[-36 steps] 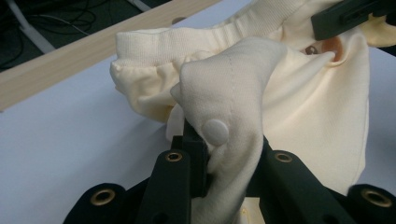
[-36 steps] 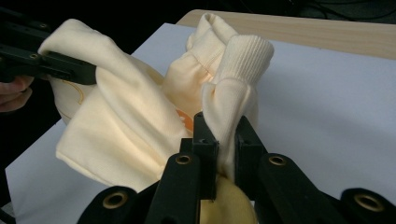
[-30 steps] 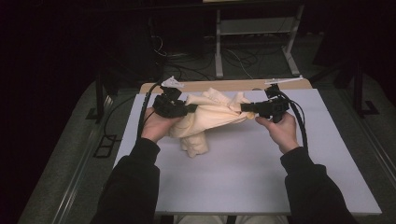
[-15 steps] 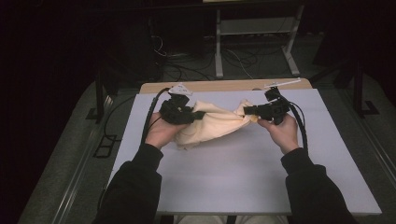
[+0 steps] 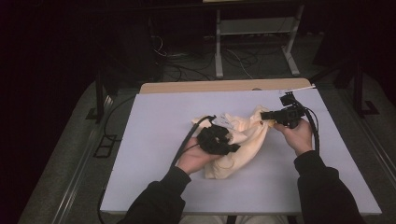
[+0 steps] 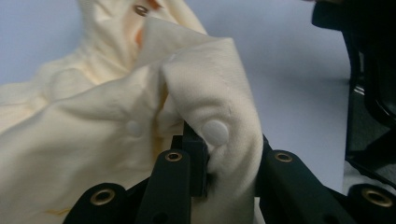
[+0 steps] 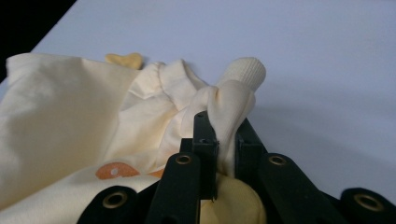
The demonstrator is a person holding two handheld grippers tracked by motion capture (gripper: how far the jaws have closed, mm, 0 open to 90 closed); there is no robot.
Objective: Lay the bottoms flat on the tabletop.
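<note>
I am holding a small cream-yellow soft knit cotton garment (image 5: 243, 140) in both grippers, and it is lying crumpled near the middle of the flat pale lilac-grey worktop (image 5: 154, 140). I am finding no brand name, label or legible writing on the cloth. What I am seeing instead is an orange ring-shaped print (image 7: 114, 171) low on the garment in my right gripper view, and a small orange-yellow scrap of the same fabric (image 7: 123, 59) at the garment's far edge.

My left gripper (image 5: 229, 147) is resting on the near left part of the garment, and its jaws are closed on a thick fold of the cloth. In the left gripper view that fold is bulging between the jaws, finely ribbed and matte, carrying a round white plastic snap button (image 6: 215, 132); a second snap (image 6: 133, 128) is sitting just left of it, and a small metal eyelet (image 6: 140, 9) is showing at the garment's top.

My right gripper (image 5: 266, 115) is at the garment's far right corner, its jaws clamped on a twisted strip of the cloth that is ending in a rounded ribbed cuff (image 7: 243, 71) rising just above them.

The garment's surface is looking soft and puckered, gathered into rounded folds between my two grippers.
</note>
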